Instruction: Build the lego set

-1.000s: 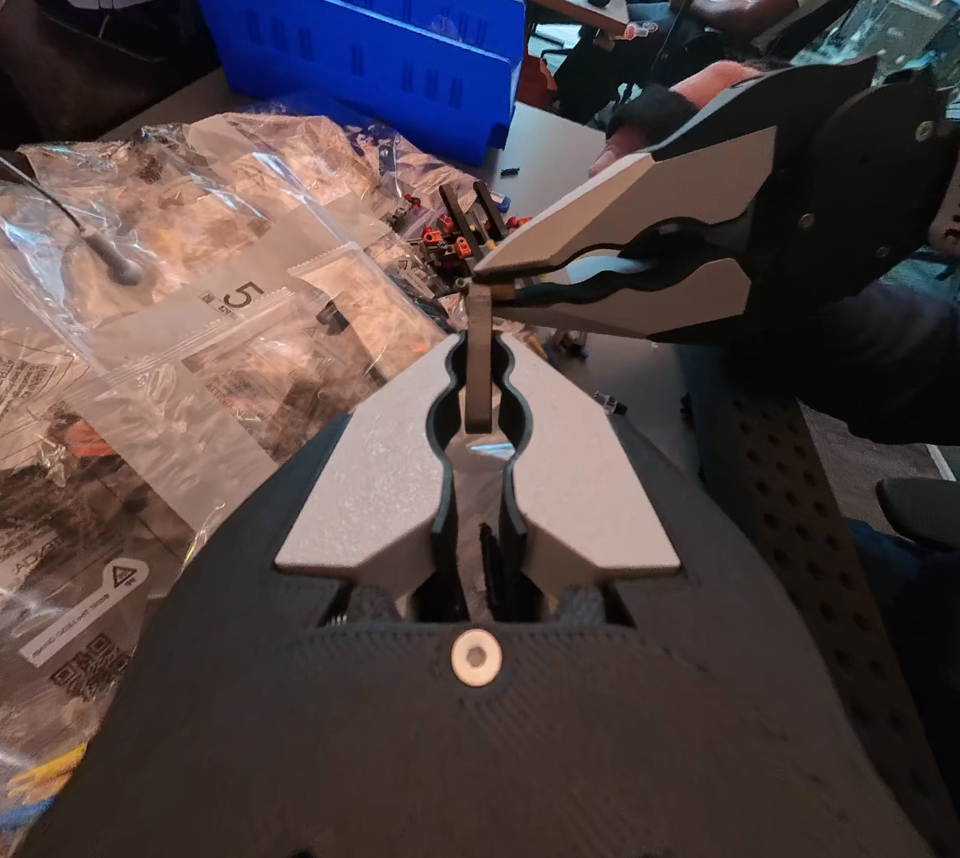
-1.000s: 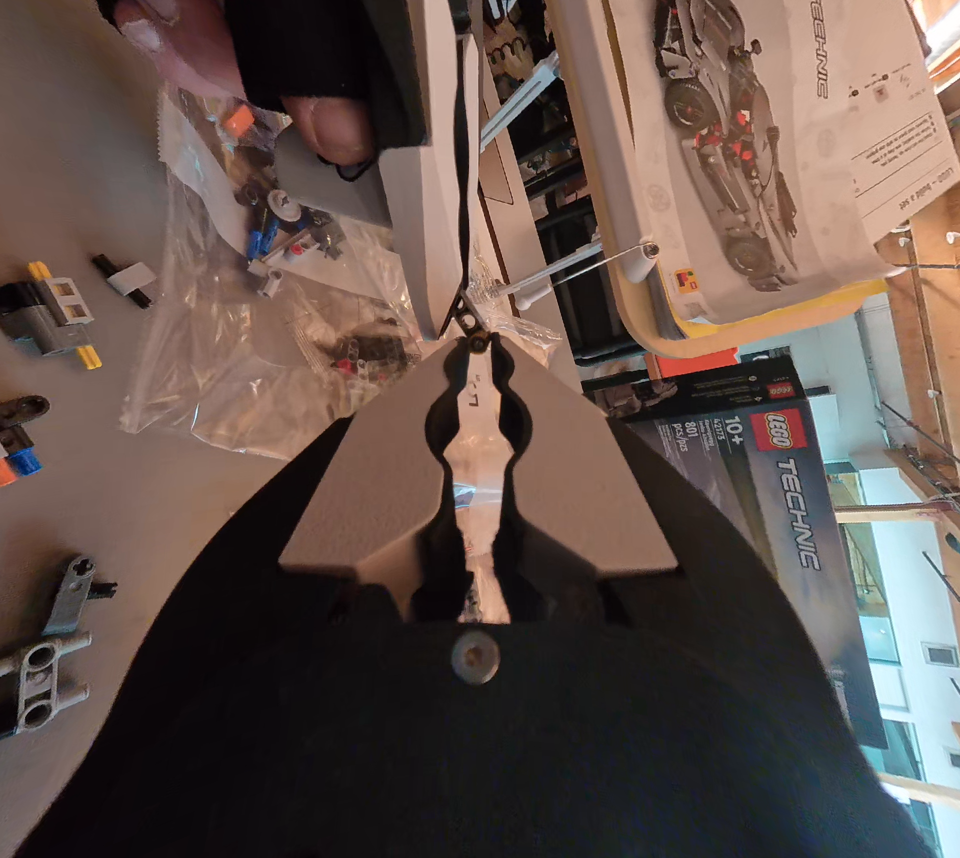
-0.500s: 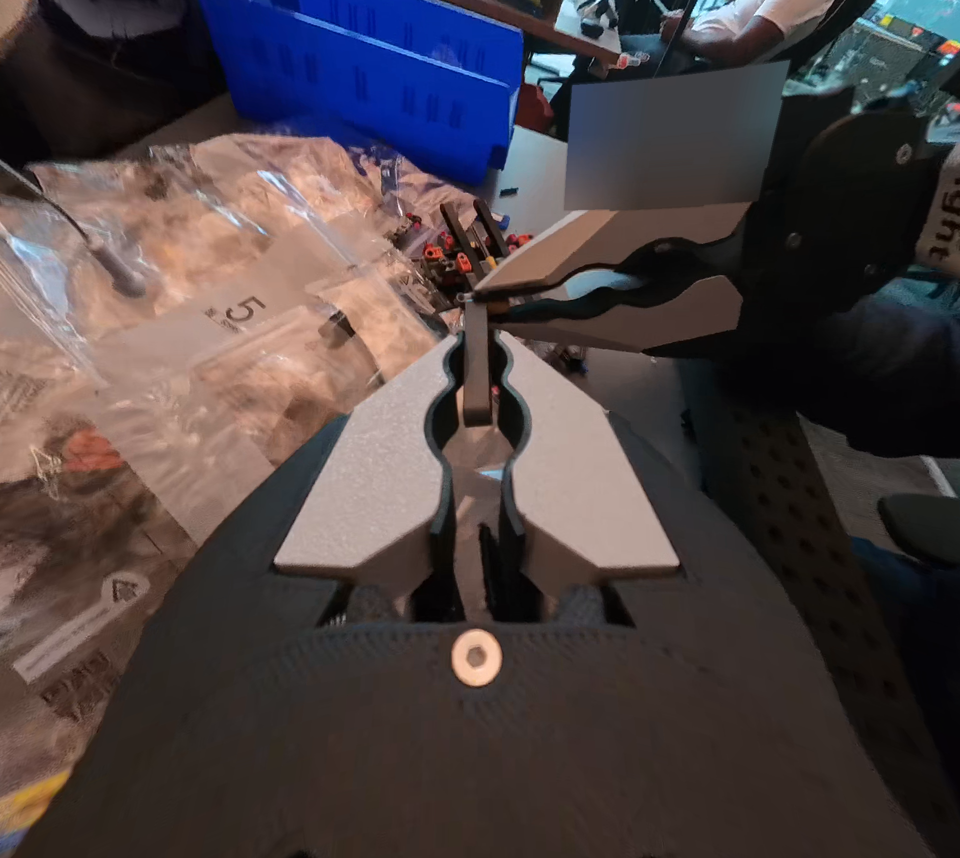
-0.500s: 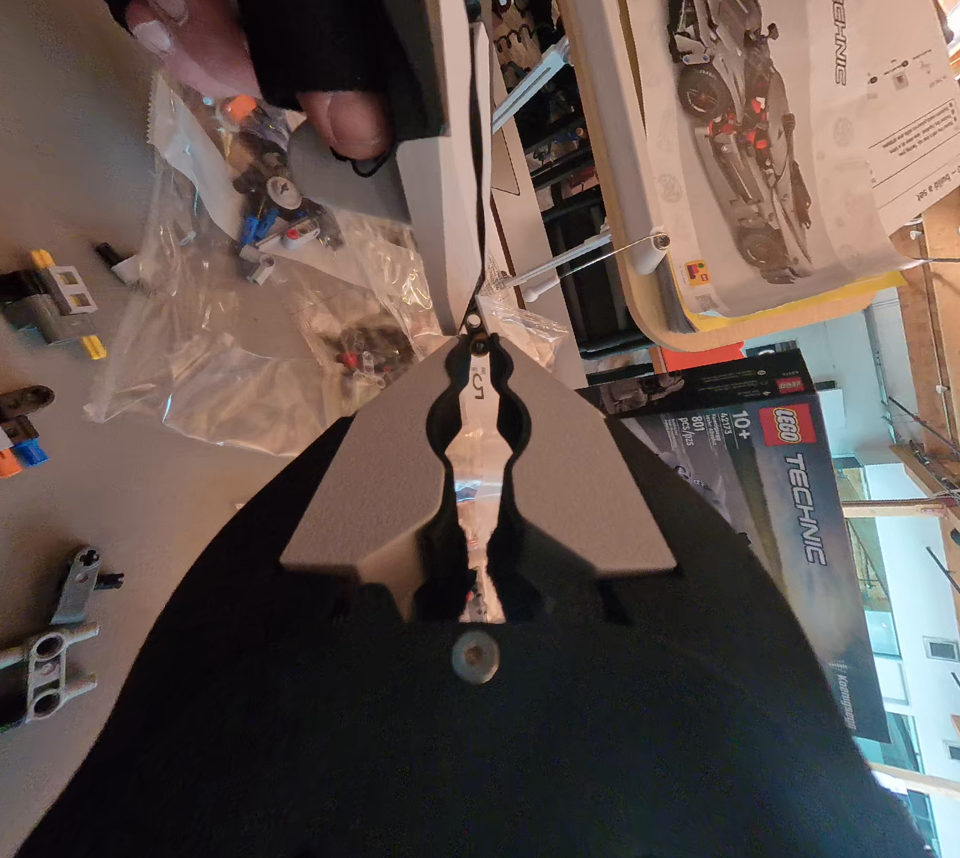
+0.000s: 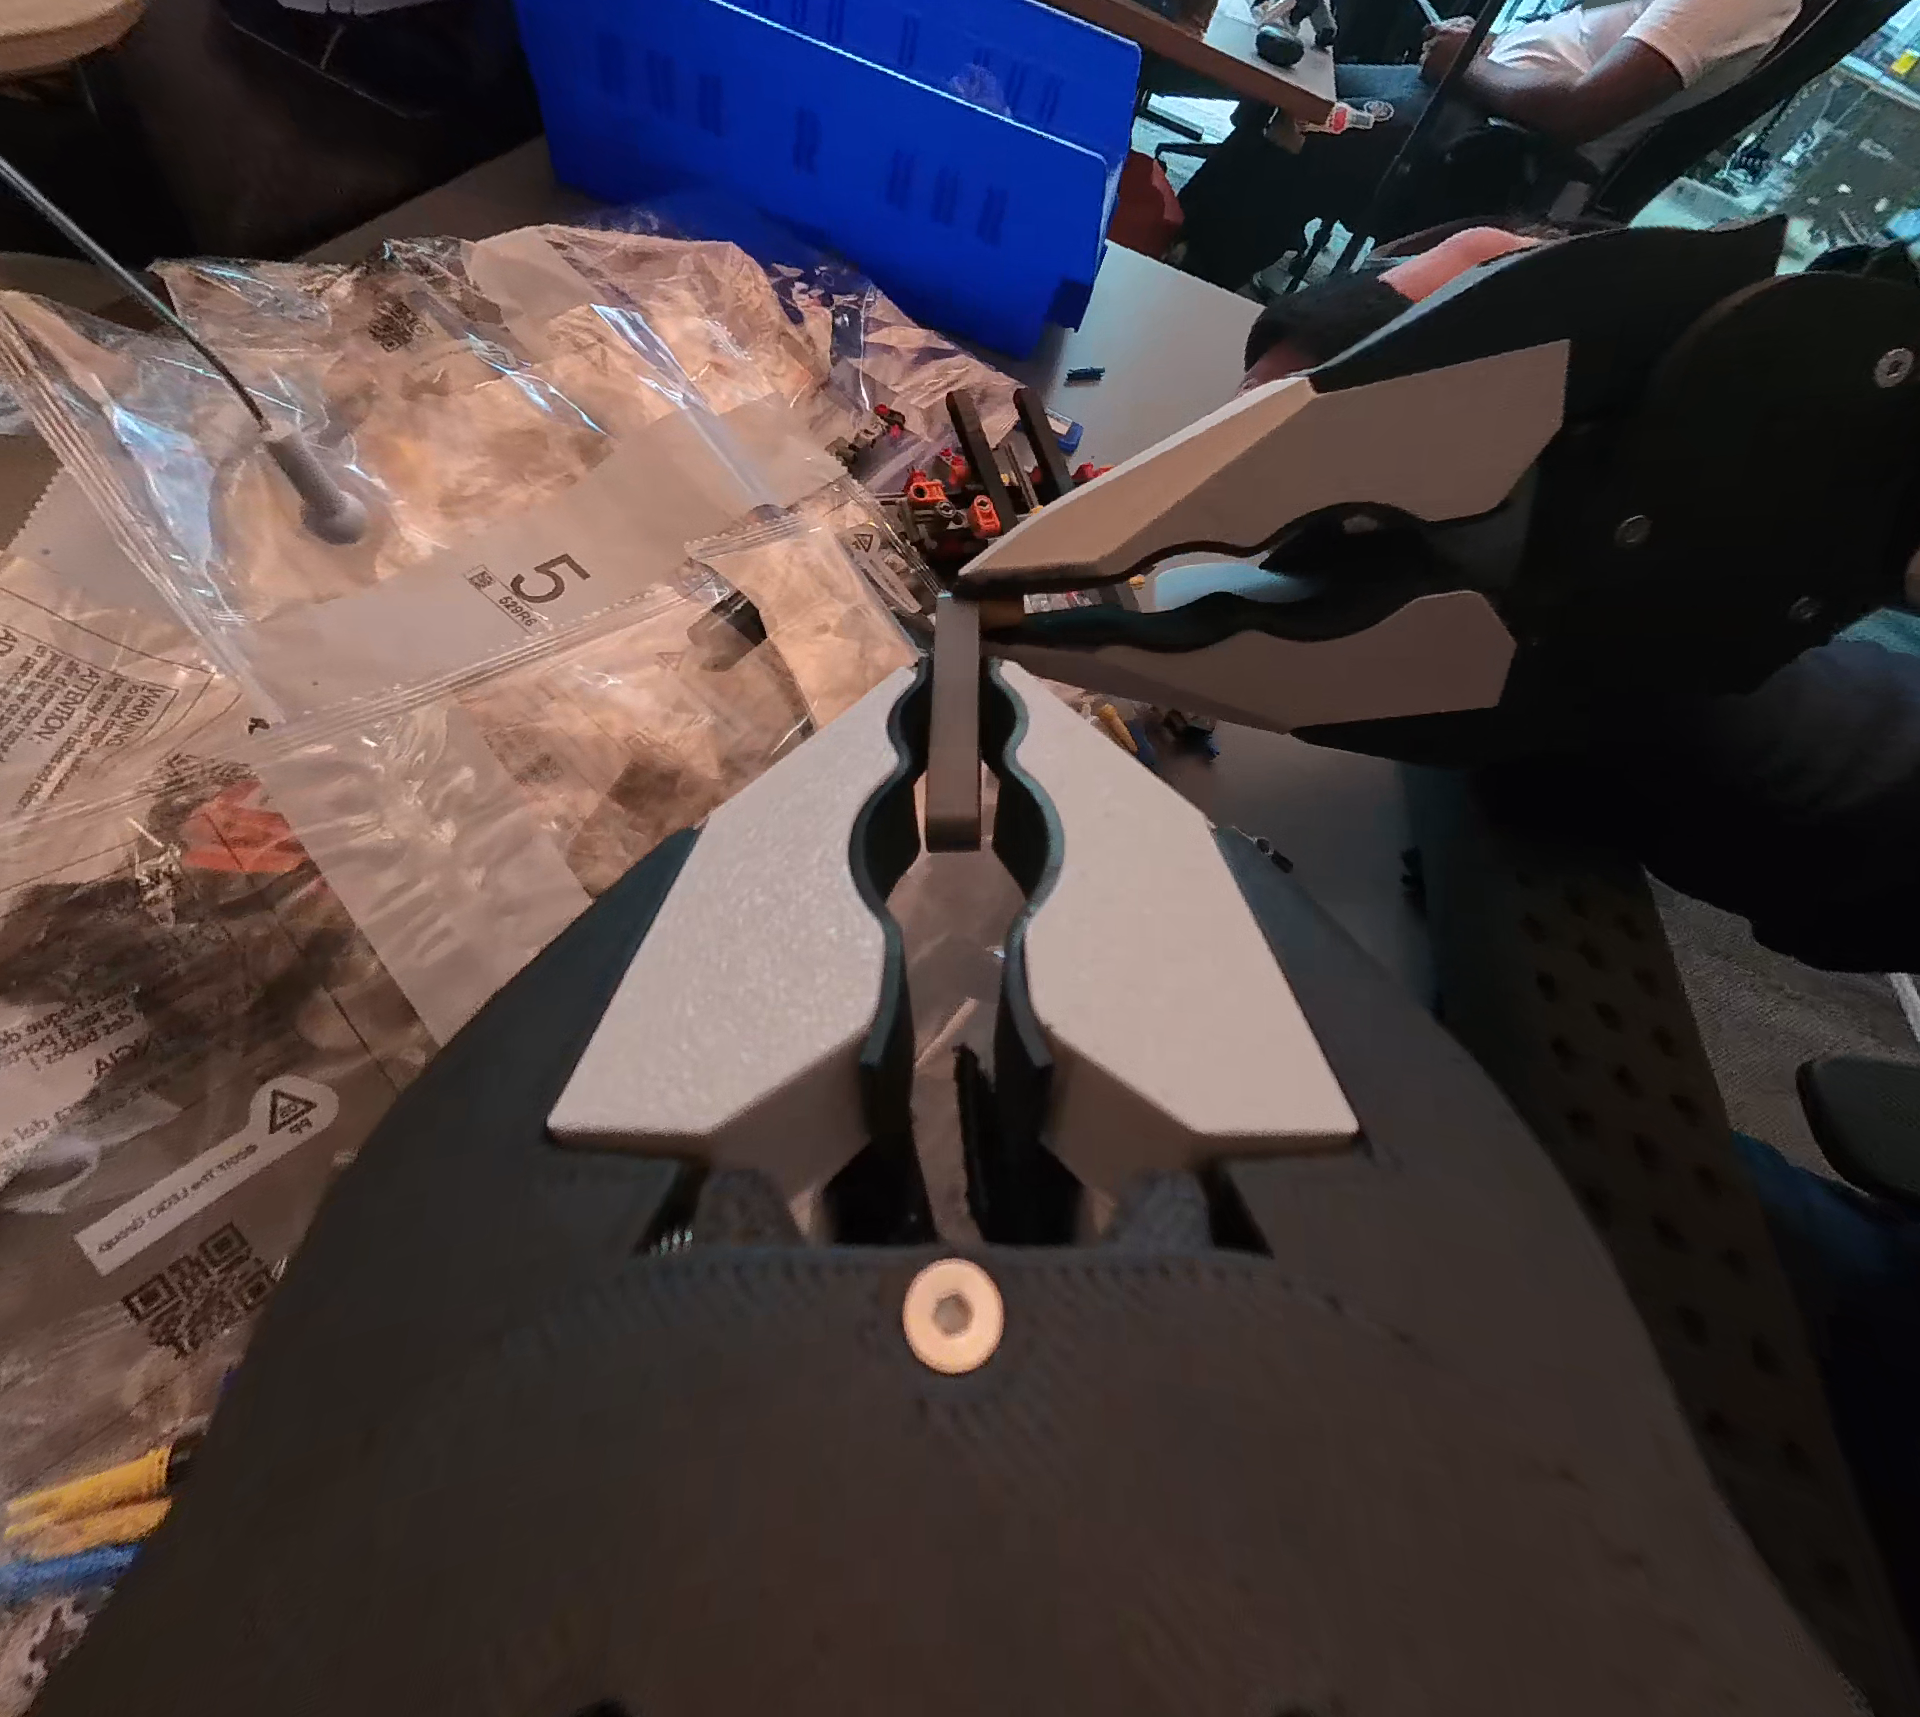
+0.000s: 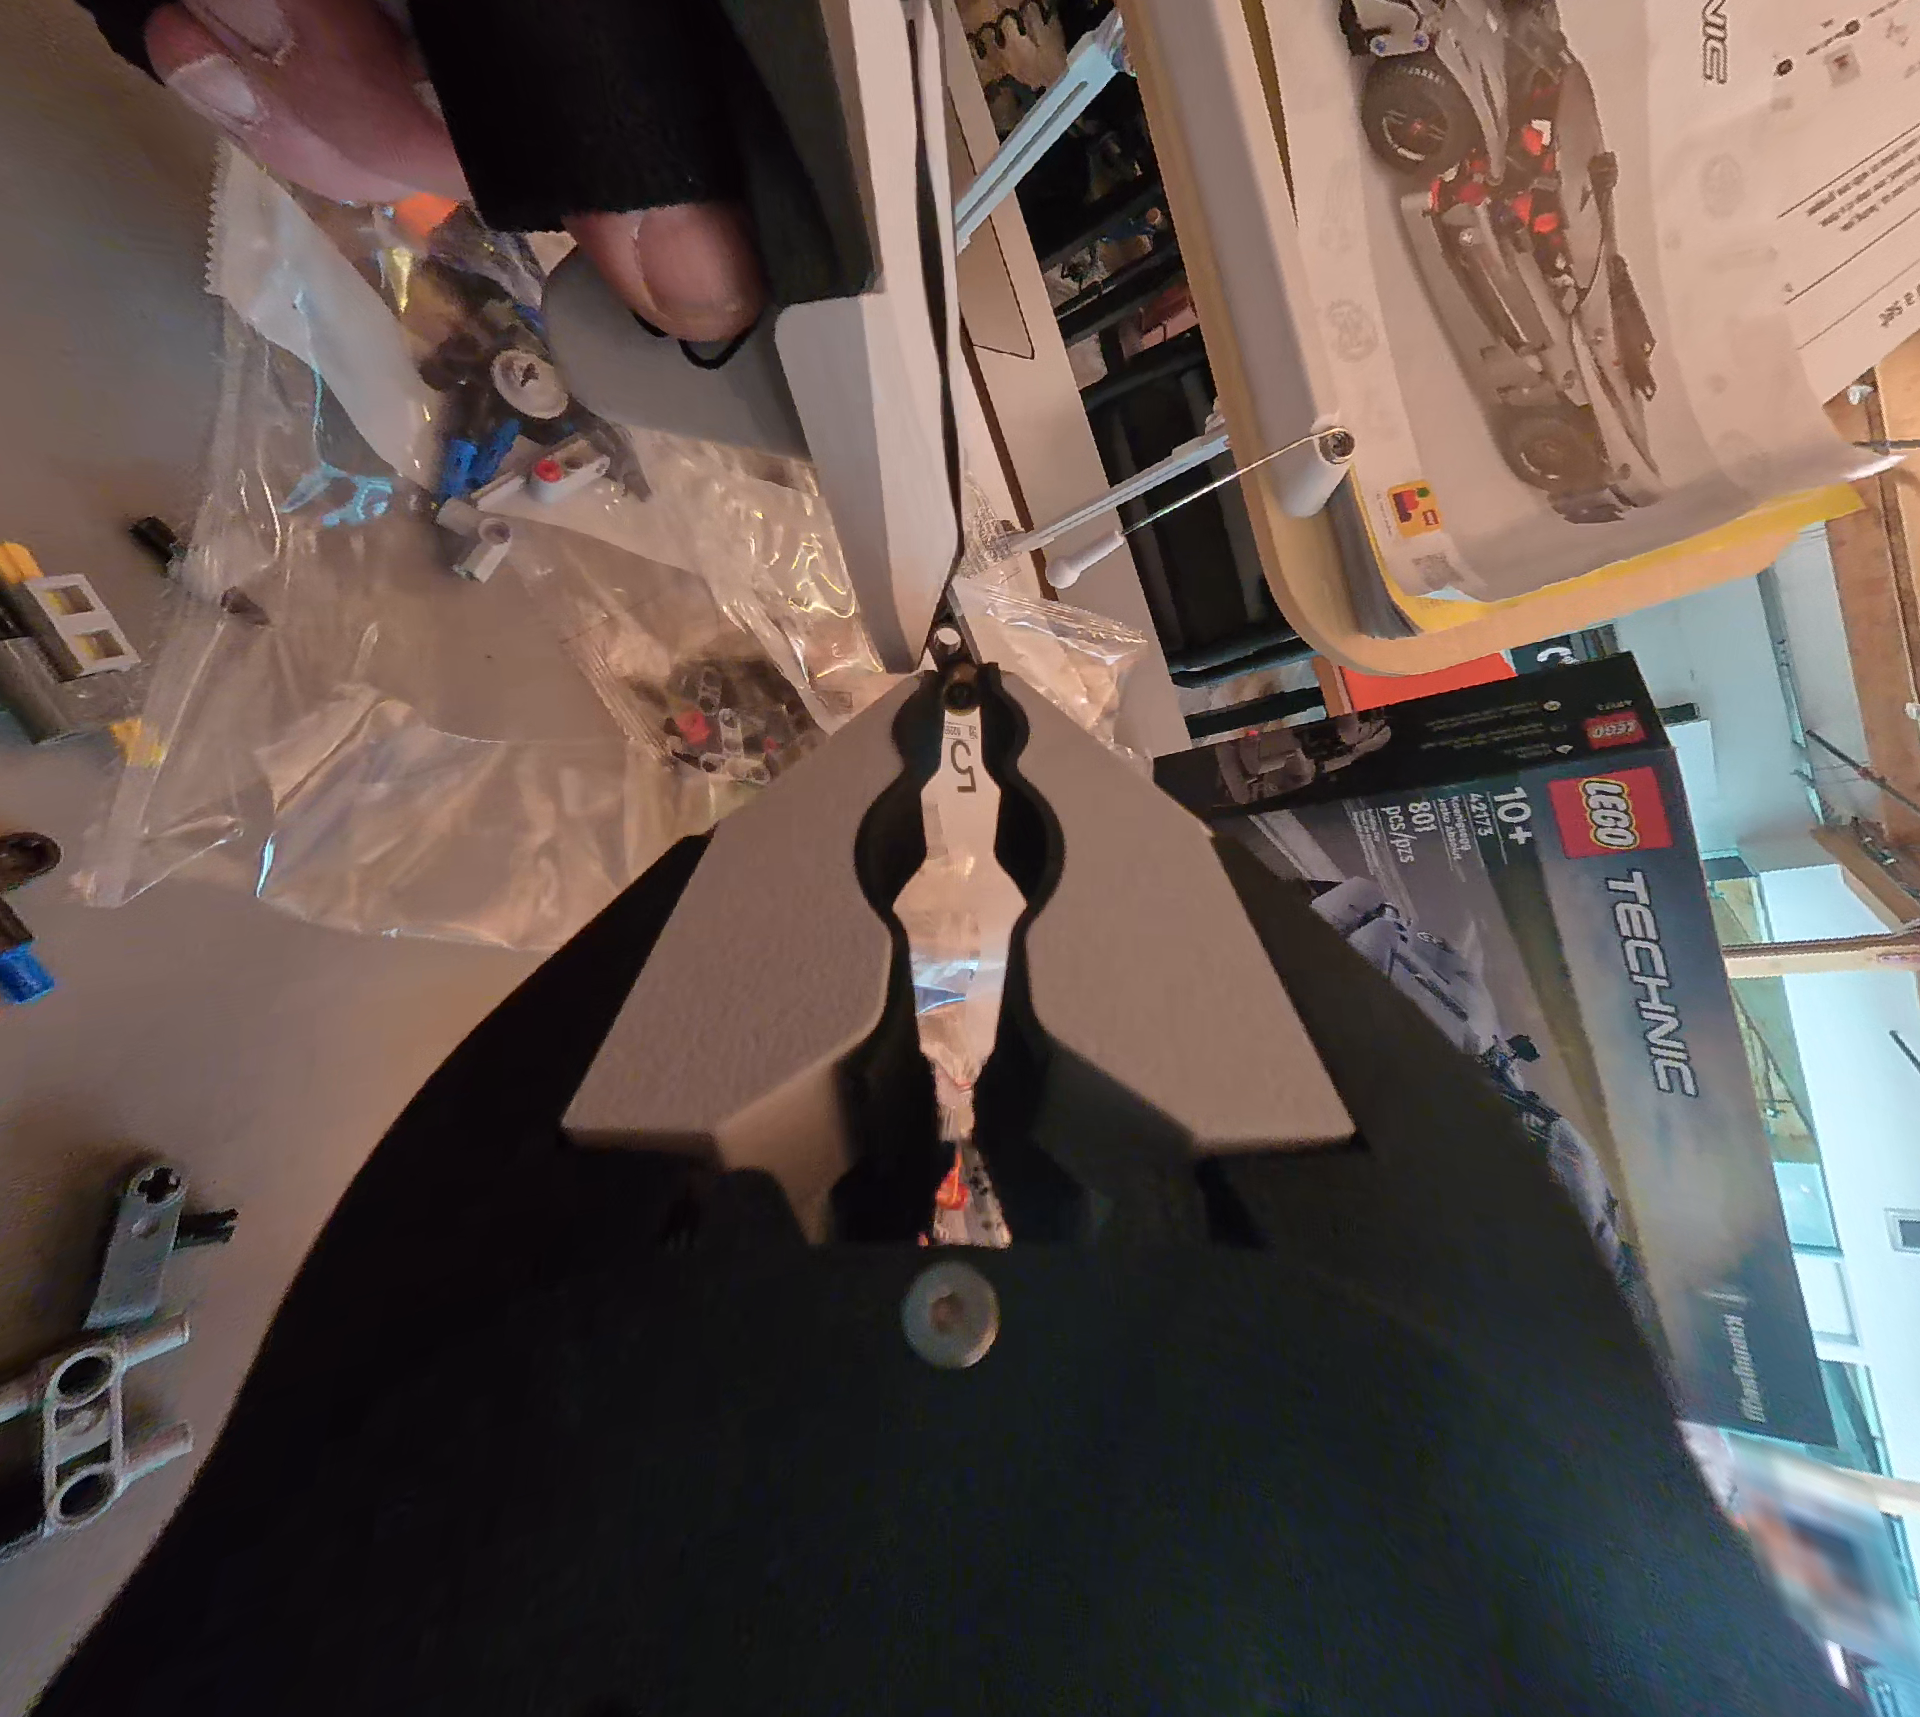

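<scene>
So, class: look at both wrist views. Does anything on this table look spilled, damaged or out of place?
Nothing looks damaged. Loose pieces lie scattered on the table beside clear parts bags, which is usual mid-build. The left gripper is shut on a dark beam.

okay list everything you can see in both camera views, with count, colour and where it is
black beam: one, dark, clamped upright in the left gripper
small pin: one, black, at the right gripper's tips, against the beam's end
parts bags: several, clear, on the table
bin: one, blue, behind the bags
partial build: one, black and red, beside the bags
loose connectors: a few, grey, table edge
instruction booklet: one, white, on a stand
set box: one, dark, below the stand
left gripper: shut on beam
right gripper: shut on pin
</scene>
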